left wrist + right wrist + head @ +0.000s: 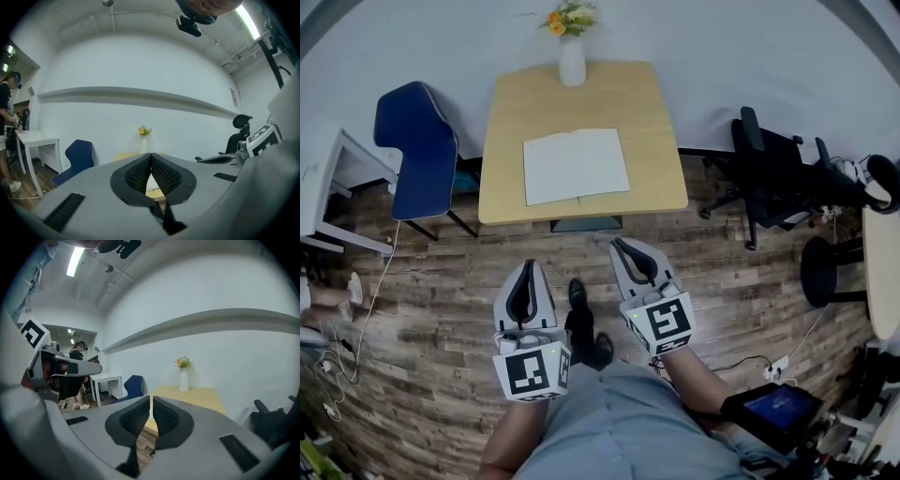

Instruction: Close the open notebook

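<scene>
From the head view, the open white paper notebook (576, 165) lies flat with both pages spread on the light wooden counter (652, 112), near the counter's front edge. A white vase of orange and yellow flowers (572, 58) stands at the far edge, well apart from the notebook. A blue moulded chair (417, 150) sits to the left of the counter and a black office chair (778, 178) to the right. The left gripper (527, 272) and the right gripper (625, 247) hang over the wooden plank floor (441, 281), short of the counter, both pointing toward it.

In the left gripper view, the black ribbed fingers (136, 176) meet at their tips with nothing between them. Beyond them are the counter's front, the vase and the blue chair. A pale sliver shows in the gap lower down, probably the notebook, though it is too small to be sure.

In the right gripper view, the fingers (168, 416) stand together but for a hairline slit, holding nothing. The counter and vase lie ahead to the right, and a white side table (108, 378) is off to the left.

The step in hand looks like the approach: the notebook is not yet touched. Next, one gripper would need to reach an outer page edge, get its fingers under or onto that half, and swing it over the spine onto the other. The thin, limp pages may slip or crease.
</scene>
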Demonstrator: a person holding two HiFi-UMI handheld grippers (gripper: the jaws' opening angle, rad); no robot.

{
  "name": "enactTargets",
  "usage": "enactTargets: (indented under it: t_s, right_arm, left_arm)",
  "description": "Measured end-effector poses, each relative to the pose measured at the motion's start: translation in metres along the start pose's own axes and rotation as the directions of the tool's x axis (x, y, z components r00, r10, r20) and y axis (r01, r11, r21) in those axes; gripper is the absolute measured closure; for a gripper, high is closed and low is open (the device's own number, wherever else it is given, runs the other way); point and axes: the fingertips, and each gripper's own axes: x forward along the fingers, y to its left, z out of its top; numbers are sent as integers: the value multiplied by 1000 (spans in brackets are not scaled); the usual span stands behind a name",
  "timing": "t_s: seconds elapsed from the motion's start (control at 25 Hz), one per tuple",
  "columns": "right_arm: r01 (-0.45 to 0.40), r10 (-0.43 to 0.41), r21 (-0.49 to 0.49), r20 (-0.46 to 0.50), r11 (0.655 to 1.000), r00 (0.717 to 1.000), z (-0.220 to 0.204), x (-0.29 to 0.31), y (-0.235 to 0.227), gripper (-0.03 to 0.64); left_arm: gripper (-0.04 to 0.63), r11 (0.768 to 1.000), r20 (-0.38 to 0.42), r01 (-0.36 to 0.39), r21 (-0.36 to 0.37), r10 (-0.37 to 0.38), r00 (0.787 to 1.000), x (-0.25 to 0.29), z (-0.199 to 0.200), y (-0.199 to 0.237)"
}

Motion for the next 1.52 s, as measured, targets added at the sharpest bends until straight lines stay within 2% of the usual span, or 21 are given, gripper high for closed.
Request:
enactTargets:
  t_s: [0.2, 0.44, 0.68, 0.88, 1.2, 1.32, 1.52]
  right_arm:
    - [0, 0, 13, -18, 1000, 1000, 3, 78, -32, 566]
    - [27, -27, -1, 31, 1000, 999, 48, 151, -70, 566]
    - [70, -66, -30, 102, 997, 993, 91, 190, -97, 566]
    - [86, -83, -27, 102, 996, 991, 99, 205, -120, 566]
    - [23, -24, 11, 48, 1000, 999, 86, 256, -161, 566]
    - [-24, 25, 18, -15, 1000, 1000, 67, 277, -168, 566]
    - [-69, 73, 39, -98, 997, 992, 17, 300, -182, 566]
  left_arm:
    - [575, 1000, -38, 8, -7, -8, 999, 81, -7, 30]
    - [575, 999, -2, 29, 16, -29, 1000, 155, 28, 57]
    - [575, 998, 88, 47, 38, -51, 995, 210, 67, 75]
    - [575, 998, 87, 45, 36, -47, 995, 243, 74, 78]
    - [575, 1000, -44, -2, 11, 2, 999, 301, 33, 83]
    - [575, 999, -122, -35, 2, 35, 992, 321, -4, 95]
    - [574, 996, -242, -78, -30, 69, 968, 341, -83, 108]
